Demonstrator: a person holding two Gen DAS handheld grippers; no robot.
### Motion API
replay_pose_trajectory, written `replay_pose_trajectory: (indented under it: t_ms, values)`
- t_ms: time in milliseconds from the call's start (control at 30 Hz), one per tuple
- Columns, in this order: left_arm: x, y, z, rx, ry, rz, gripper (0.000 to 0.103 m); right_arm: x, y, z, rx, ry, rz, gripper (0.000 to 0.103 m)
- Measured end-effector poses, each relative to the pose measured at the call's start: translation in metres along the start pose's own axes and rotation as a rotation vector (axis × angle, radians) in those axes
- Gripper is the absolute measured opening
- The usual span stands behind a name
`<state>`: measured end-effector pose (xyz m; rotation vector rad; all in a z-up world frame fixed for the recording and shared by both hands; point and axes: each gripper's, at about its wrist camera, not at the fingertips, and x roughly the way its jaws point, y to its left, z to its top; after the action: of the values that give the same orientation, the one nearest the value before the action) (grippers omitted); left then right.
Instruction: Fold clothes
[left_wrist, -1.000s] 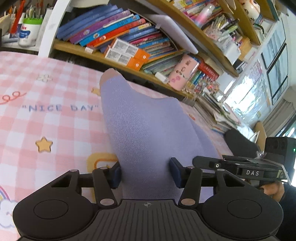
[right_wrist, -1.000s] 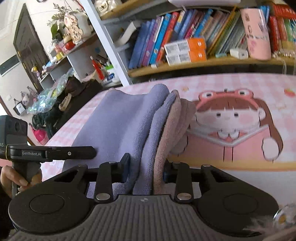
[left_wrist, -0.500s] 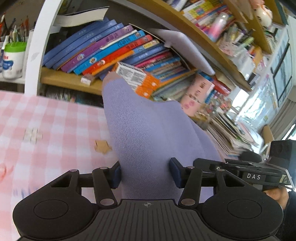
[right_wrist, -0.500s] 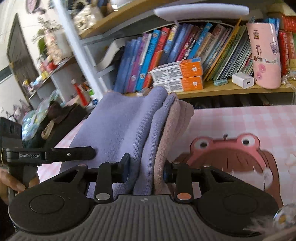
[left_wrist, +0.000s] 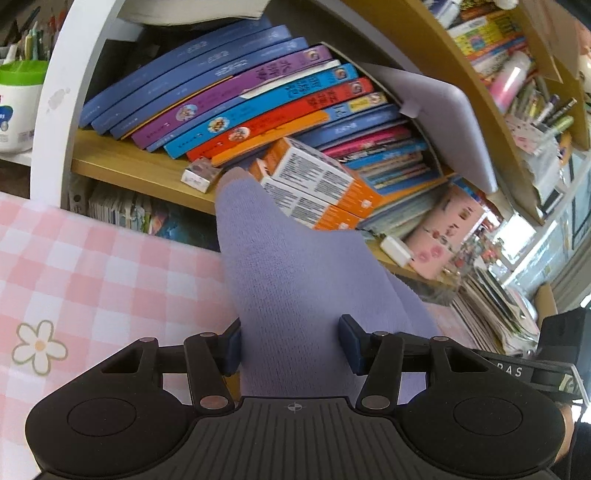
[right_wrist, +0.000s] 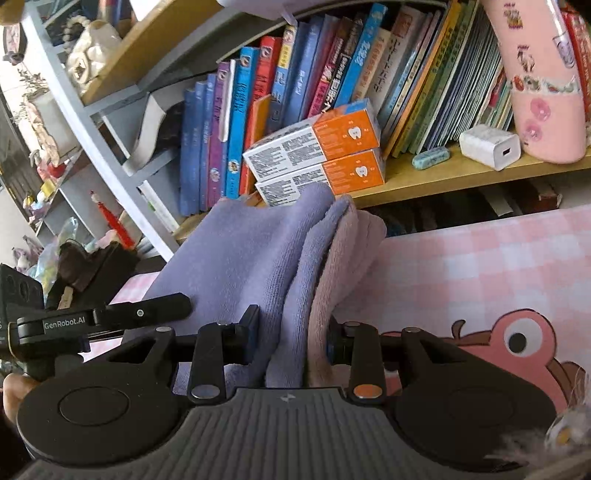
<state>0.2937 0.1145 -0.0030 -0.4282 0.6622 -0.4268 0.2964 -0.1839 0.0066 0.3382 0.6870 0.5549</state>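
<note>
Carry step: left gripper (left_wrist: 290, 345) and right gripper (right_wrist: 291, 341) both clamped on lilac garment (left_wrist: 295, 280), frame centre, raised over pink checked cloth (left_wrist: 92, 273); next, lower flat and release

Pink checked tablecloth (left_wrist: 92, 280) under lilac garment (left_wrist: 295, 295).

The purple cloth (left_wrist: 295, 288) fills the gap between the left tongs' fingers, hiding whatever lies behind it. Beyond the right tongs, the pink tumbler (right_wrist: 535, 74) runs off the top edge, and book titles there stay unreadable.
</note>
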Motion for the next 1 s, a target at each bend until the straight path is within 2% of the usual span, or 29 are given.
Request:
replay_pose_trajectory:
  t_ms: [233,300,367,433,467,567,633,733,833,1000]
  values:
    - [0.012,0.015,-0.002,-0.03,-0.02,0.01,0.053,0.018,-0.009,-0.001,-0.009,-0.021,-0.004,0.033]
    - [0.014,0.018,-0.004,-0.044,-0.022,0.015,0.056,0.02,-0.009,-0.003,-0.025,-0.025,-0.033,0.041]
    - [0.007,0.015,-0.005,-0.032,-0.043,0.056,0.06,0.013,-0.007,-0.008,-0.035,-0.052,-0.099,0.064]
    - [-0.012,0.007,-0.01,0.037,-0.083,0.12,0.07,-0.008,-0.002,-0.015,-0.054,-0.099,-0.142,0.069]
    - [-0.022,0.002,-0.015,0.083,-0.1,0.15,0.07,-0.019,0.0,-0.021,-0.071,-0.122,-0.142,0.072]
    - [-0.055,-0.024,-0.039,0.236,-0.15,0.233,0.071,-0.059,0.014,-0.047,-0.153,-0.198,-0.187,0.077]
    - [-0.077,-0.049,-0.065,0.293,-0.213,0.269,0.081,-0.078,0.027,-0.067,-0.205,-0.212,-0.231,0.078]
    - [-0.102,-0.078,-0.098,0.318,-0.277,0.265,0.087,-0.098,0.043,-0.093,-0.221,-0.21,-0.265,0.08]
    - [-0.114,-0.099,-0.122,0.33,-0.289,0.259,0.093,-0.111,0.056,-0.118,-0.233,-0.221,-0.295,0.085]
    - [-0.122,-0.118,-0.15,0.345,-0.304,0.335,0.096,-0.124,0.066,-0.146,-0.235,-0.248,-0.349,0.096]
